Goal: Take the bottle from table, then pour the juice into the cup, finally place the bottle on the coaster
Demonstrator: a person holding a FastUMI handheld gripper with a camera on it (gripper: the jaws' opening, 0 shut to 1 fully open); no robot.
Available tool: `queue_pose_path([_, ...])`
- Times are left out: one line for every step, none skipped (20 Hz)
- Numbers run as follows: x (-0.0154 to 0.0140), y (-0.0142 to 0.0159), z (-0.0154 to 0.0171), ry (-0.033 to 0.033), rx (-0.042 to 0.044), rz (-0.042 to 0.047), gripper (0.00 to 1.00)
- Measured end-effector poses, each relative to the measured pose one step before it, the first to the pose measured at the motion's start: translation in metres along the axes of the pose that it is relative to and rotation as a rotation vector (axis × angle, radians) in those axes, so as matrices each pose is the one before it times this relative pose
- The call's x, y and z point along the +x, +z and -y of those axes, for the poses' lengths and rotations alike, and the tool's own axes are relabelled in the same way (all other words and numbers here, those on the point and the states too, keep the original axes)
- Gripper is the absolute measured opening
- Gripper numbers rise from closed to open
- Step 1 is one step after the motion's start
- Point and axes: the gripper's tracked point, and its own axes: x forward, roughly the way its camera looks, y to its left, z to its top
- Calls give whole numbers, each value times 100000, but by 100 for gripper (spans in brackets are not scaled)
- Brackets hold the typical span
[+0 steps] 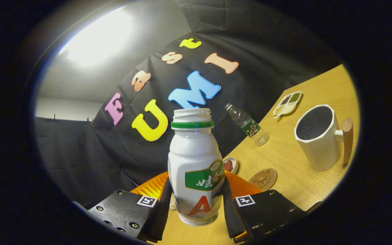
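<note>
While I am holding the bottle (196, 166) clamped between the 2 fingers (229, 204), uncapped and lifted off the surface (294, 177), step 1 appears complete; pouring into the cup (318, 136) and setting down on the coaster (263, 179) are remaining.

Overhead lamp (95, 37) glare, dim fisheye-warped edges.

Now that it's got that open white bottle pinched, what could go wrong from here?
The gripper holds the bottle low on its body with the mouth uncapped, so a tilt before it reaches the cup could spill juice on the table. The clear water bottle and the small dish lie nearby and might get bumped. The coaster is a small target.
</note>
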Motion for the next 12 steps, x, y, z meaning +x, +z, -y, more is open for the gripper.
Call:
queue_pose_path([-10,329,498,-518,3671,617,68])
queue_pose_path([28,370,408,-600,3003,559,68])
queue_pose_path([43,366,302,-544,3163,565,68])
queue_pose_path([10,334,185,-262,2929,424,68])
queue_pose_path([-34,286,173,-172,2622,200,68])
queue_pose_path([38,317,141,-115,2533,62,68])
queue_pose_path([-96,290,109,-78,3014,150,68])
queue_pose_path([53,255,42,82,2755,65,68])
queue_pose_path([-89,374,53,0,3641,368,68])
queue_pose_path([61,312,109,-126,2771,334,68])
queue_pose_path([-233,162,147,-242,2934,310,68])
queue_pose_path([-94,256,101,-339,2240,378,68])
